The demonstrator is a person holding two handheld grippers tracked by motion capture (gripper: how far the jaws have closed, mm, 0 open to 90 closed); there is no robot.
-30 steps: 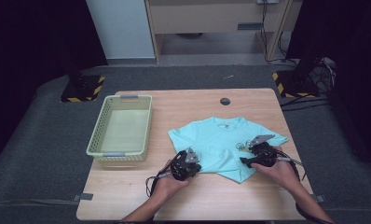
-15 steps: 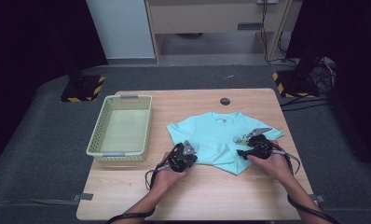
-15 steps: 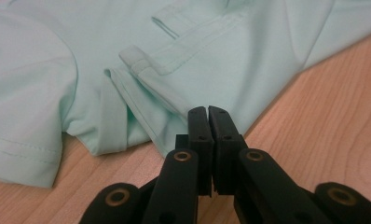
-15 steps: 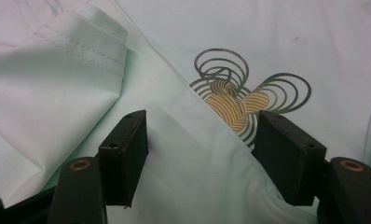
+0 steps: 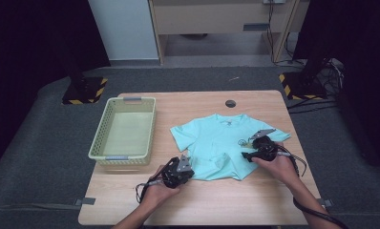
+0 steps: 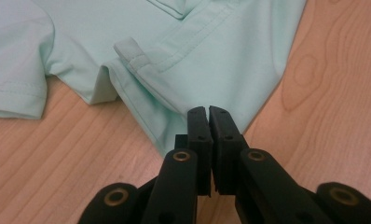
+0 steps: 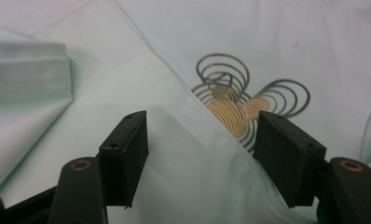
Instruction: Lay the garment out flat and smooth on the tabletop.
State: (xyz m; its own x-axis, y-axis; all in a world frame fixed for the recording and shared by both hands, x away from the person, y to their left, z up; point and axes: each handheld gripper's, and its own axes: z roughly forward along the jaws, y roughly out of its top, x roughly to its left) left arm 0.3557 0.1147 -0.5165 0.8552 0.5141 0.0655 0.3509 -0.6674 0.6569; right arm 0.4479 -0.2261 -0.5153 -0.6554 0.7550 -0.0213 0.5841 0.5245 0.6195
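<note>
A light mint T-shirt (image 5: 221, 143) is being displayed on the wooden table (image 5: 202, 205), right of centre, with its collar toward the far edge and part of its lower body folded up over itself. A printed motif (image 7: 239, 100) of grey spiral rings and tan ovals is being partly covered by that fold in the right gripper view.

The left gripper (image 5: 184, 168) is being held in the person's left hand (image 5: 154, 191) at the near left corner of the shirt. In the left gripper view, its jaws are being pressed together, with almost no gap between them, at the edge of the shirt's hem (image 6: 174, 109). Whether fabric is actually being pinched between them cannot be determined, as the pad tips are being seen from behind.

The right gripper (image 5: 251, 150) is being held in the right hand (image 5: 279, 167) over the right side of the shirt, beside the printed motif. In the right gripper view, its jaws are being kept spread wide apart, with the folded edge of the fabric running between them and nothing being gripped.

A pale yellow plastic basket (image 5: 123, 155) is being shown on the left part of the table, apart from the shirt. A small dark round insert (image 5: 230, 103) is being seen in the tabletop near the far edge.
</note>
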